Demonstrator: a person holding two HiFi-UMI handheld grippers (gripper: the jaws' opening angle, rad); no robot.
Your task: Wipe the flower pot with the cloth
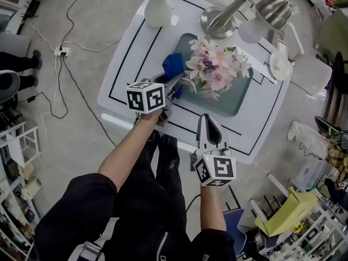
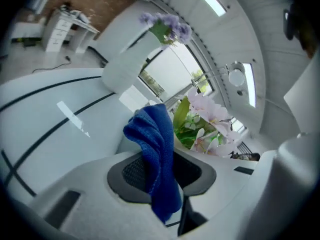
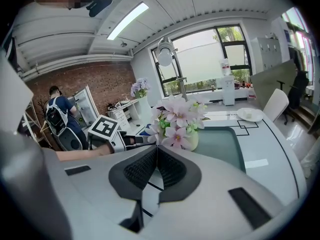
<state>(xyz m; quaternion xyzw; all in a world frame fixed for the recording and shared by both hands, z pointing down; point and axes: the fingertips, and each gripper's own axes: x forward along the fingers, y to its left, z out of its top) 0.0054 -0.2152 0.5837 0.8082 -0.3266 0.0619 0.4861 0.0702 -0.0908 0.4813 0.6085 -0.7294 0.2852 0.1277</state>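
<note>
Two grippers are in play, and only one is working. Your left gripper (image 1: 175, 82) is clamped on the blue cloth (image 1: 174, 64), with a fold pinched between the jaws and the rest bunched up past the tips. Your right gripper (image 3: 156, 153) has its jaws pressed together with nothing between them. It hangs at the near edge of the table (image 1: 130, 53), well short of the pot.

The flower pot (image 3: 194, 140) stands on the grey-green mat (image 1: 239, 99) mid-table. From the head view it is mostly hidden under its pink flowers (image 1: 215, 69). The cloth sits just left of those flowers, over the mat's left end. No view shows whether it touches the pot wall.

Step, as I judge it: the cloth is picked up and brought in, and the wipe itself is at its start or barely begun. For the next move, bring the bunched cloth low under the blooms and onto the pot's left side. Then rub round the wall while keeping the pinch firm. The pot looks light, so you will likely want the right gripper to steady it from the near side.

Counts:
- One cloth.
- One flower pot.
- One mat.
- One white vase (image 1: 158, 11) with purple flowers, far left.
- One desk lamp (image 1: 272, 10), far right.
- One small white dish (image 1: 281, 64), right.
</note>
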